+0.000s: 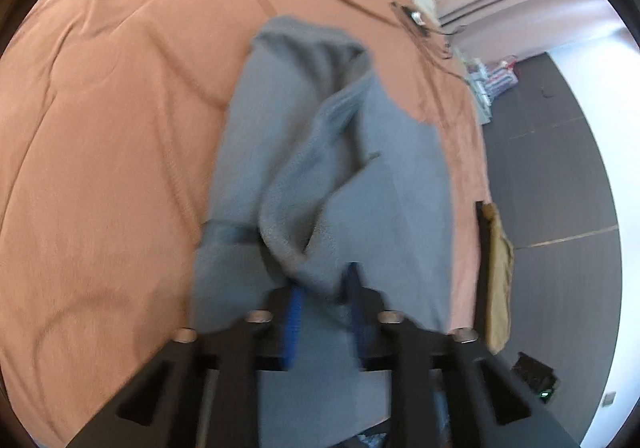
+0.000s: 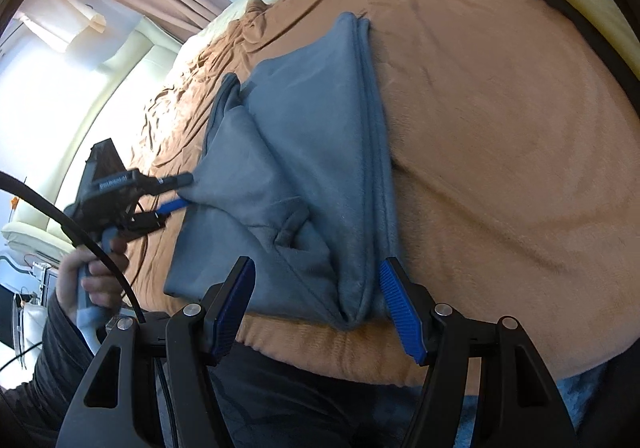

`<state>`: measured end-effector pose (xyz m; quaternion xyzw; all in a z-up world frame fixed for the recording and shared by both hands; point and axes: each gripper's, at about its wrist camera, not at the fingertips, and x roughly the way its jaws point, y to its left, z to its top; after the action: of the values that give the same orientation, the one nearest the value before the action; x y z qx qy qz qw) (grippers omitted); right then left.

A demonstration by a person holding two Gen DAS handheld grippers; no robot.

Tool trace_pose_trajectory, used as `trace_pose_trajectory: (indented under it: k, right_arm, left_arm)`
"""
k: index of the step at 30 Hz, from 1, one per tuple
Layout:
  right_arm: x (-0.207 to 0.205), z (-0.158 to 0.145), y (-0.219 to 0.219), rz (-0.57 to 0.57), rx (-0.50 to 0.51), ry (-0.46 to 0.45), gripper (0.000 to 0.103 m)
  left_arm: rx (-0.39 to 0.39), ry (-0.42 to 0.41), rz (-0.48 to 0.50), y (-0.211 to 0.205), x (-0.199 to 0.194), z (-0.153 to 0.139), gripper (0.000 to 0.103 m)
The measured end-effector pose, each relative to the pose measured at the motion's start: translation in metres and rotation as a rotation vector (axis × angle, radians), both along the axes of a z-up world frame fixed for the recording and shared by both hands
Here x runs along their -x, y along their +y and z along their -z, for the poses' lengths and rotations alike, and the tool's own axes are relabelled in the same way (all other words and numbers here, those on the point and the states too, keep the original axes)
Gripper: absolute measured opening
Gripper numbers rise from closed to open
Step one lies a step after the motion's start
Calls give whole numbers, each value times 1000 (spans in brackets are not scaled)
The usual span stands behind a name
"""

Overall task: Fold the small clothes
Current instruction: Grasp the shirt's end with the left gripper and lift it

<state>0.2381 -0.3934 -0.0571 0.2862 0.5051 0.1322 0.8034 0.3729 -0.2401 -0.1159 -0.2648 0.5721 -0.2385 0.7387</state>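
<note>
garment: grey fleece garment point(image 2: 304, 175), partly folded, lies on bed w/ orange blanket point(image 2: 500, 167)
left gripper point(image 1: 322, 290): jaws clenched on garment's edge
right gripper point(image 2: 316, 308): jaws released, straddling garment's near corner

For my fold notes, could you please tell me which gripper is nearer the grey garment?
Left. The left gripper is clamped on the grey garment; the right gripper, jaws open, hovers at its near edge.
</note>
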Motion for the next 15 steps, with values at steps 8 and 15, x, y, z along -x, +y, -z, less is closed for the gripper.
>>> trace_pose_trajectory:
  k: [8, 15]
  right_arm:
    - [14, 0, -8, 30, -14, 12, 63]
    - [15, 2, -15, 51, -29, 14, 63]
  left_arm:
    - [9, -116, 91, -38, -14, -48, 8]
    - [-14, -176, 167, -71, -31, -73, 7]
